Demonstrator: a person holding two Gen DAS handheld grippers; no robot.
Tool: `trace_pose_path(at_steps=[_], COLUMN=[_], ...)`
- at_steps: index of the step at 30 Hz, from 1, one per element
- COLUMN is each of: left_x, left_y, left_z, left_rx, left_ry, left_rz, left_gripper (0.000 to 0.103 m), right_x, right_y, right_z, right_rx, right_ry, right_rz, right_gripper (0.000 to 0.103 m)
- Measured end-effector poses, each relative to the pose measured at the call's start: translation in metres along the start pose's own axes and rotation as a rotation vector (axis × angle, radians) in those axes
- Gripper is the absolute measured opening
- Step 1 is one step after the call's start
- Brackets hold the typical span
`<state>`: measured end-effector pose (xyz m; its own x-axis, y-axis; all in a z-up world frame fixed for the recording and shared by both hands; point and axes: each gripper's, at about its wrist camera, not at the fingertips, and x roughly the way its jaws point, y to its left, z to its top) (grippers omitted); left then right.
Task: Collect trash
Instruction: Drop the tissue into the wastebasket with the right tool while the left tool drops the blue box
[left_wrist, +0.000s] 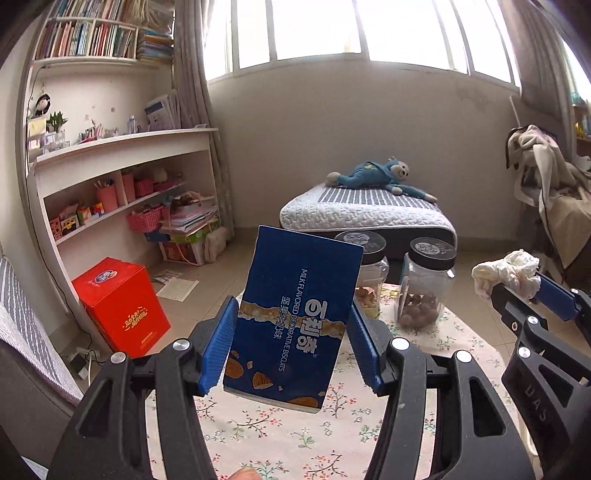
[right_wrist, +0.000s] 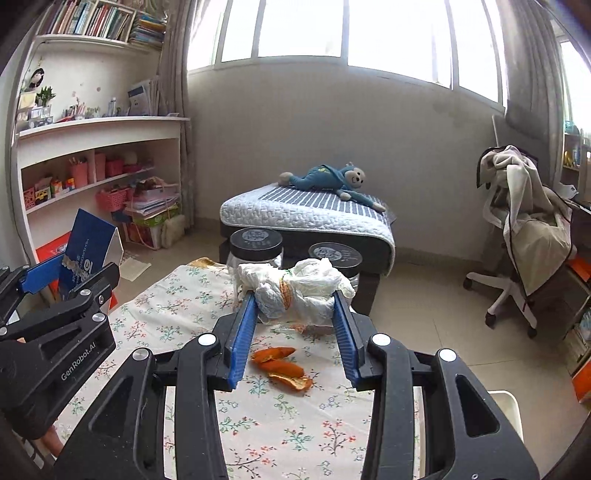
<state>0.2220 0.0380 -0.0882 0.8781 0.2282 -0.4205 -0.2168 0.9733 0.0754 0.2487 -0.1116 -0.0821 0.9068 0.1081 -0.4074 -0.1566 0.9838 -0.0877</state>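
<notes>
floral tablecloth (right_wrist: 258, 417) below; my left gripper (left_wrist: 291, 332) clamps the biscuit box (left_wrist: 295, 317), my right gripper (right_wrist: 295, 317) pinches crumpled tissue (right_wrist: 295, 291), both lifted clear for binning; orange peel (right_wrist: 280, 365) remains.

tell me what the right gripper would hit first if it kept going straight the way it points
Probably the two black-lidded jars just beyond the tissue wad held by the right gripper. Depth is unclear; it might pass over them toward the bed.
</notes>
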Motion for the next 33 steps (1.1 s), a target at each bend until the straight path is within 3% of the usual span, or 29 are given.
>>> trace_pose_path(at_steps=[12,20,22,24,33], left_x=[-0.019,-0.026,-0.025,-0.024,-0.033], left_y=[-0.077,-0.135,-0.152,-0.168,-0.264], left_z=[-0.001,-0.020,-0.025,-0.028,-0.028], left_rx=[0.043,0.126,0.149,0.170,0.207], left_ry=[-0.029,-0.023,-0.012,-0.003,0.075], left_rz=[-0.107,-0.173,-0.192,-0.214,-0.395], left_gripper=[0.058,0.058,0.058,0.058,0.058], right_x=[-0.028,-0.035,-0.036,-0.040,-0.083], right_y=[-0.072,-0.162,-0.184,-0.204,-0.296], right_z=[-0.012,-0.038,-0.045,-0.046,-0.056], right_rx=[0.075,0.169,0.196,0.223,0.429], right_ry=[-0.021,0.052,0.071,0.077,0.017], right_rz=[-0.123,-0.301,-0.341,-0.403,-0.643], right_gripper=[0.038,0.039,0.046,0.090,0.096])
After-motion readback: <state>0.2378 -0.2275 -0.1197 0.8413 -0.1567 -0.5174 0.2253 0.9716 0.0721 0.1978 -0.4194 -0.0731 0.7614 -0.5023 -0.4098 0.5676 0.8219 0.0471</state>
